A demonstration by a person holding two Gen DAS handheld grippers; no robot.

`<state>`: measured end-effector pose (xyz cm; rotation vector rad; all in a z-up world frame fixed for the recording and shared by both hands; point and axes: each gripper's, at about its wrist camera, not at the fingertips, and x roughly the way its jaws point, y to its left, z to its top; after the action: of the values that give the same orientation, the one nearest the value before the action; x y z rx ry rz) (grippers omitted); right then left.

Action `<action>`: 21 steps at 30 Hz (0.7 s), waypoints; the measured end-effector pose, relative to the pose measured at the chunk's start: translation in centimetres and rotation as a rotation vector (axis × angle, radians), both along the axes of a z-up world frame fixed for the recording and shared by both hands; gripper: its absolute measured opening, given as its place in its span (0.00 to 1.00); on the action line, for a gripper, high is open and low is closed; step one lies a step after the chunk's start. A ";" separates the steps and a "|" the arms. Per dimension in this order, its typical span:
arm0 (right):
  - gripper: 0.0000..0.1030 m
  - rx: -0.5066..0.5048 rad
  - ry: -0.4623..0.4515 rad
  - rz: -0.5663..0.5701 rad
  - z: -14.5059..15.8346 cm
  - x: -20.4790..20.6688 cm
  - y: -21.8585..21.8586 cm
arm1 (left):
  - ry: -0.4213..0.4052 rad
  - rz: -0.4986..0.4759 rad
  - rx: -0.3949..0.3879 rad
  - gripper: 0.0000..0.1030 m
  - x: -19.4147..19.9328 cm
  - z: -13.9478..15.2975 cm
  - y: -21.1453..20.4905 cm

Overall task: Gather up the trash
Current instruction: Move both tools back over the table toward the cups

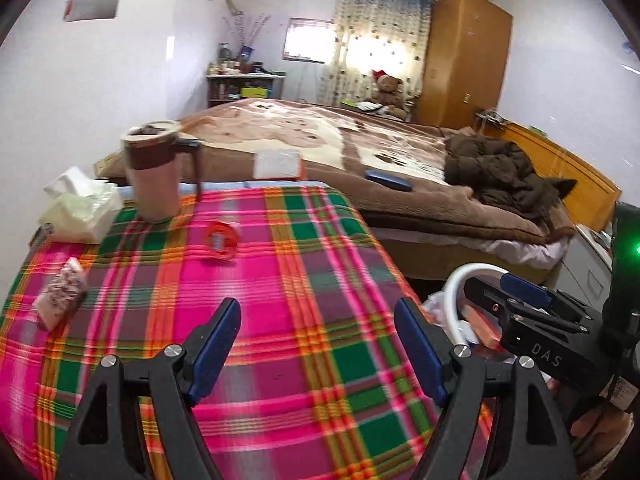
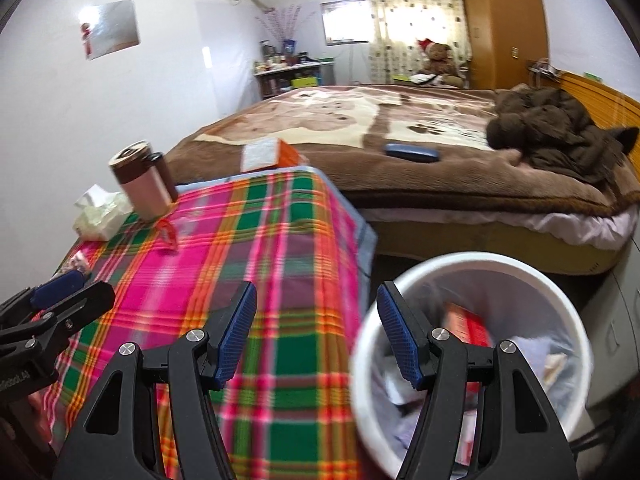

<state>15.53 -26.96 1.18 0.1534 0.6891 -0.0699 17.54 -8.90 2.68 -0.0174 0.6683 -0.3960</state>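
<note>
Behind the table, a wide bed under a brown and cream fleece blanket (image 1: pixel 304 132), with a crumpled dark brown padded jacket (image 1: pixel 500 168) and a flat dark blue case (image 1: pixel 387 179) lying on it. Further back, a brown teddy bear (image 1: pixel 389 89), a tall orange-brown wooden wardrobe (image 1: pixel 464 60), patterned pale curtains (image 1: pixel 380 40).

Both wrist views angled down over plaid table (image 1: pixel 280 280), facing bed (image 2: pixel 360 128); shared.
</note>
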 end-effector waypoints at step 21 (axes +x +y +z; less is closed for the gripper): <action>0.62 0.016 0.036 0.164 -0.6 8.6 9.2 | 0.033 0.266 0.037 0.78 5.0 -1.6 13.5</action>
<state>24.13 -17.79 0.57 0.1107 0.7361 0.0898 22.56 4.58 1.08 -0.0776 0.6957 -0.1272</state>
